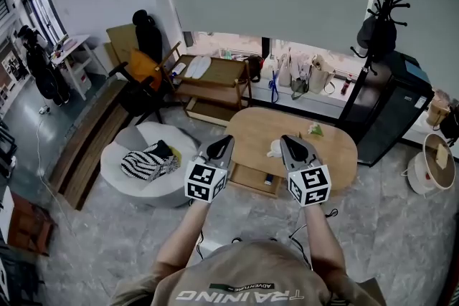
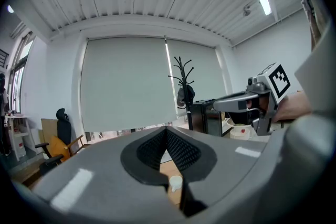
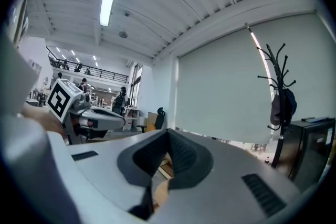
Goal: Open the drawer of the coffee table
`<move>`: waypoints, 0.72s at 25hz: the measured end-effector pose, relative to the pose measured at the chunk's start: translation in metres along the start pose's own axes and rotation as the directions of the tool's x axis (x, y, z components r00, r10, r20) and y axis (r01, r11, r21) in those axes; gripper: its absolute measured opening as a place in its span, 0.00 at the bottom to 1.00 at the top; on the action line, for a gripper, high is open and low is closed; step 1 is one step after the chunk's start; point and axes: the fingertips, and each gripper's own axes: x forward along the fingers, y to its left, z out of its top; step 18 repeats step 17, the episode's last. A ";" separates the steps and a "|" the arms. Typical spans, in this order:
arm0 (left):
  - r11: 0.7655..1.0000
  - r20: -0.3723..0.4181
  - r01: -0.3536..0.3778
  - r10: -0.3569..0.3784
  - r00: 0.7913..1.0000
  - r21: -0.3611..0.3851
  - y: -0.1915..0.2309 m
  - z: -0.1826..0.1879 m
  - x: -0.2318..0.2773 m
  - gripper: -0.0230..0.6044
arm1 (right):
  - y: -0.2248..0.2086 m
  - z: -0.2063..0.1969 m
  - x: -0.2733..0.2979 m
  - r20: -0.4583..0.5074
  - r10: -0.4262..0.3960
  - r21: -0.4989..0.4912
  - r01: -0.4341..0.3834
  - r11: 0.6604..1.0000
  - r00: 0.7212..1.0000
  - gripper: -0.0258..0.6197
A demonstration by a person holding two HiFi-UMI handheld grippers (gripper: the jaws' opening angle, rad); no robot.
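Both empty: left claw (image 1: 222, 145) and right claw (image 1: 290, 143) closed.

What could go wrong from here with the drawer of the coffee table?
Both the left tongs and the right tongs are shut, so neither can likely grip the wooden drawer until opened. The small white cup on the oval wooden coffee table shows between them in the head view; a careless reach might knock it over.
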 end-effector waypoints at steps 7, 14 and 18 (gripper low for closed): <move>1.000 -0.004 0.017 -0.017 1.000 0.001 -0.009 -0.005 0.001 0.05 | -0.002 0.000 -0.003 0.022 -0.030 -0.016 0.031 0.999 0.999 0.05; 1.000 0.007 0.029 -0.029 1.000 0.009 -0.013 0.001 0.004 0.05 | 0.000 0.001 -0.005 0.025 -0.030 -0.018 0.031 0.999 0.999 0.05; 0.999 -0.007 0.047 -0.047 0.999 0.015 -0.015 -0.002 0.001 0.05 | 0.005 -0.003 -0.006 0.028 -0.039 0.005 0.039 0.999 0.999 0.05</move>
